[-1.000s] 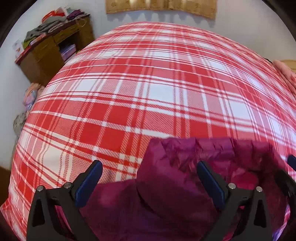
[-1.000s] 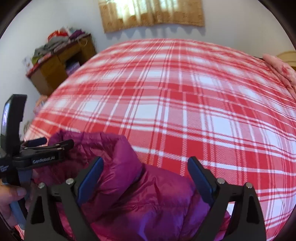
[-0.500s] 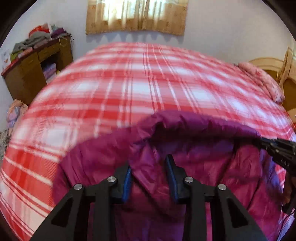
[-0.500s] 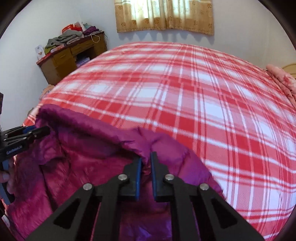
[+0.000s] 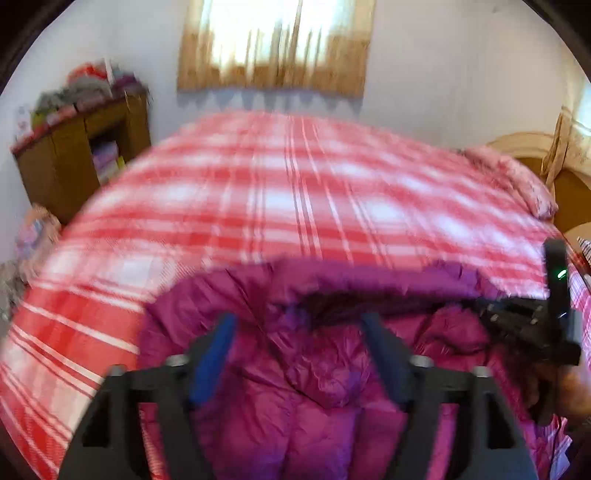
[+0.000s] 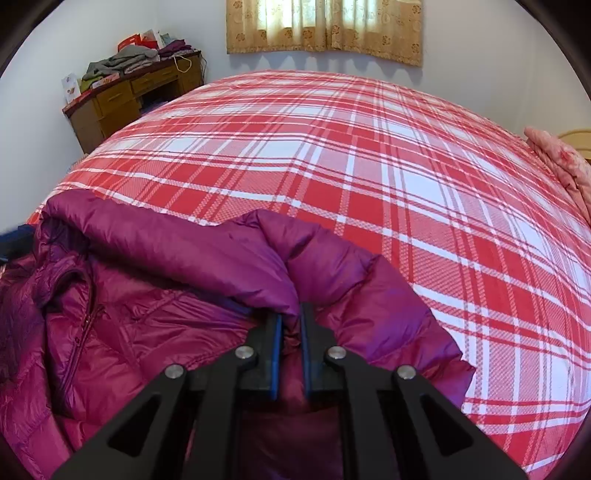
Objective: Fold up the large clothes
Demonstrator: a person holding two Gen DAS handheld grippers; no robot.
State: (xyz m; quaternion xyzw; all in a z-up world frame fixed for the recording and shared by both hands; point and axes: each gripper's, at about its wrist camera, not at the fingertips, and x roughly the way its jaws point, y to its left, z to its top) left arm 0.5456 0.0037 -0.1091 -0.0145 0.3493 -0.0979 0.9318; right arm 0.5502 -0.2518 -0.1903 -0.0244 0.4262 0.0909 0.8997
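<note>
A magenta puffer jacket [image 6: 155,332] lies at the near edge of the bed, its upper edge rolled over into a thick fold [image 6: 177,254]. My right gripper [image 6: 291,328] is shut on that fold, fabric pinched between the blue pads. In the left wrist view, which is blurred by motion, my left gripper [image 5: 299,332] hovers over the jacket [image 5: 325,387] with its jaws opening; the pads [image 5: 214,350] stand wide apart and press on nothing. The right gripper [image 5: 487,314] shows at the right of that view, on the fold's far end.
The bed carries a red and white plaid cover [image 6: 369,184]. A pink pillow [image 6: 561,166] lies at the right by a wooden headboard [image 5: 524,147]. A brown desk [image 6: 122,103] piled with clothes stands at the left wall, and a curtained window [image 6: 325,29] is behind.
Both grippers closed on the jacket's edge and drew it over into a fold. The right stays shut on it; the left has spread its jaws again and lifted back.
</note>
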